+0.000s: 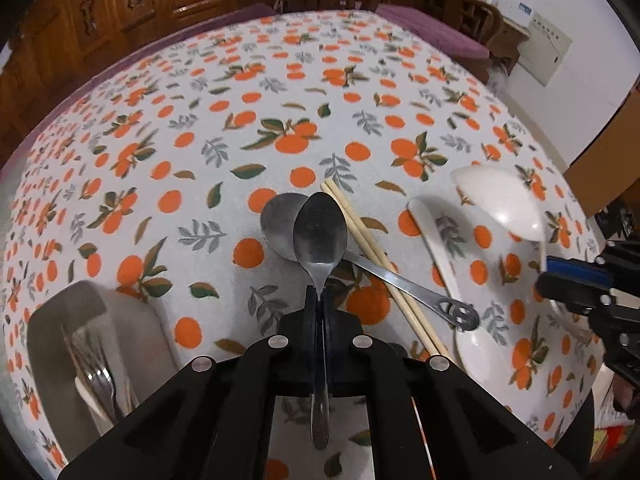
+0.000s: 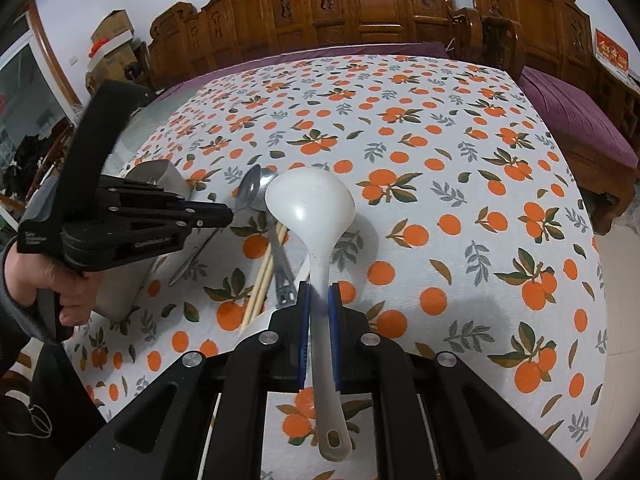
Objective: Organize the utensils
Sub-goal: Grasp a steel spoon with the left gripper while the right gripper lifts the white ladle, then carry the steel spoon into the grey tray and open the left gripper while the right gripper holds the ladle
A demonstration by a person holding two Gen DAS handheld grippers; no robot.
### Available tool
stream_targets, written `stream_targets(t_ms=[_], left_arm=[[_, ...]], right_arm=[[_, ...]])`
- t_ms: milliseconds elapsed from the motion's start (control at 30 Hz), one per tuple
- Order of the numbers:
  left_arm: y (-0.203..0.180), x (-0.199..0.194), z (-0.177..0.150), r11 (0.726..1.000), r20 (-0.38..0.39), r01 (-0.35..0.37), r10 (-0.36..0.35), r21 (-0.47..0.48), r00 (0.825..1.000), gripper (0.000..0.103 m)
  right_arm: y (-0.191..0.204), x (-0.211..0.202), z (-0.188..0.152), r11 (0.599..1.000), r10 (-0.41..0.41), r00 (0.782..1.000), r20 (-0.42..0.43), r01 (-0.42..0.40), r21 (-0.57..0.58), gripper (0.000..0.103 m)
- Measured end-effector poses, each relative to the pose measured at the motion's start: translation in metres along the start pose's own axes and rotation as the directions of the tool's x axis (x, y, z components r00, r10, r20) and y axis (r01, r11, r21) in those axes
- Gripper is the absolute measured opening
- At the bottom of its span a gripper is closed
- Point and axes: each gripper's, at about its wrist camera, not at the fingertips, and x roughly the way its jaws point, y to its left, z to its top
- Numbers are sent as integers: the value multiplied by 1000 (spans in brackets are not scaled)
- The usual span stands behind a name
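left gripper [image 1: 320,300] had its fingers clamped on a steel spoon [image 1: 319,236], bowl pointing toward the worktop's [image 1: 200,120] far edge. right gripper [image 2: 319,300] pinched a white ladle [image 2: 310,210] likewise lengthwise. chopsticks [image 1: 376,260] lay diagonally under another spoon [image 1: 282,224].

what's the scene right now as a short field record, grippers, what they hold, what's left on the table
left gripper: shut on a metal spoon
right gripper: shut on a white plastic ladle
still on table: metal spoon with smiley-face handle, pair of wooden chopsticks, white ceramic soup spoon
grey utensil tray: holds forks, at the left
surface: orange-print tablecloth
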Motion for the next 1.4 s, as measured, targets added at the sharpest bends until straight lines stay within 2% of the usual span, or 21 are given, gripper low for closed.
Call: stream_targets(t_ms=[500,833,1100,1400], left_arm=[[3,-91,-18,999,178,27,-21,-32,984,2],[31,-144,-34,997,254,24,-6,-70,967,2],[66,-155,-56,992,256,3,29,-126,966,2],[101,-139,-77,981,215,-9,51,-194,975,2]], right_arm=[[38,-26,13,999,15,998,53,-13,-36,11],[79,-34,28,997,42,995,88,-36,-68,11],[113,-26,37,994,64,994,84,-56,-95,11],[142,-18,40,990,80,995,67,-72,-122,11]])
